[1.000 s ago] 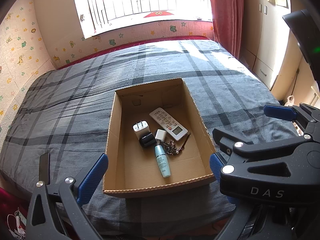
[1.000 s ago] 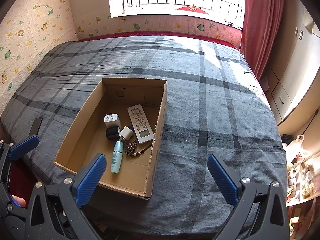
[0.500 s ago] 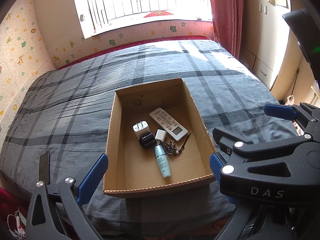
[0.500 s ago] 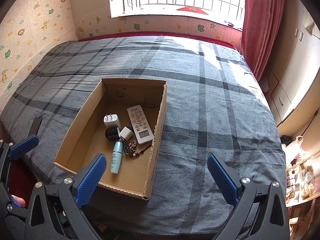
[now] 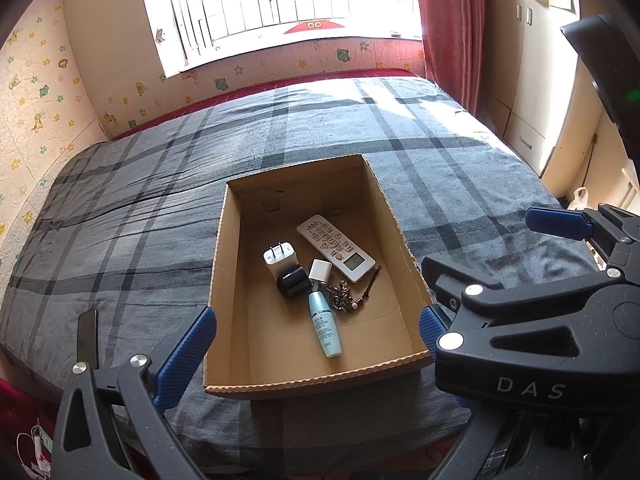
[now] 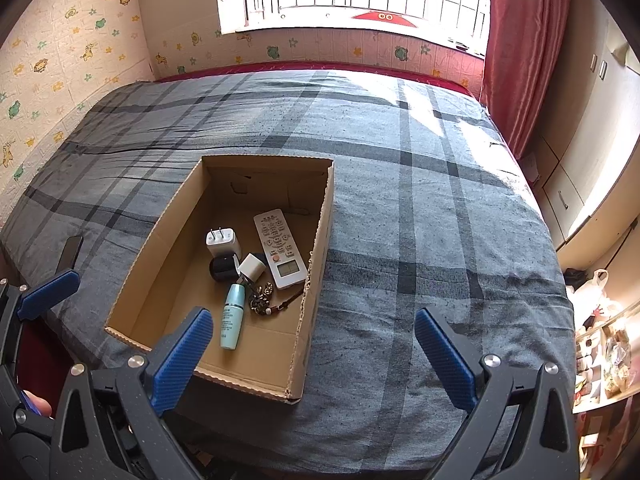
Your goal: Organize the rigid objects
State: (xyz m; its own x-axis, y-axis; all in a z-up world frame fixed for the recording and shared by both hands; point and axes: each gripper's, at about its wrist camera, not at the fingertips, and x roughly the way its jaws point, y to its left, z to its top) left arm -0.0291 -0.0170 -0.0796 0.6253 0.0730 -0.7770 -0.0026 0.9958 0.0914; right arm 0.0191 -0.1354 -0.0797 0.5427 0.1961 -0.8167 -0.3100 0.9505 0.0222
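the cardboard box (image 5: 224, 264) sits open-topped on the grey plaid bedspread (image 5: 120, 216), near the bed's front edge, its long axis running from the front edge toward the window (image 5: 280, 4). one box, six things inside, all gathered in its middle and right half — the left part of the floor is bare cardboard.

counted: one white remote (image 5: 335, 247), lying flat, its long axis diagonal, display end toward the near right wall and button end toward the far left; two white plug adapters, the larger charger (image 5: 279, 258) with its two prongs pointing up and away, the smaller cube (image 5: 320, 271) just beside the remote's near end; one black round-edged block (image 5: 294, 286) touching the larger charger; one pale blue bottle (image 5: 325, 326), lying down with its long axis roughly along the box's length, its narrower end toward the small cube; one bunch of keys (image 5: 346, 300) with a dark red strap, between the bottle and the right wall.

the left gripper (image 5: 316, 334) is spread wide — its blue pads frame the near end of the box from above, holding nothing. the right gripper (image 6: 314, 354) is likewise wide open and empty, over the box's near right corner. in the left view the right gripper's black body fills the lower right.
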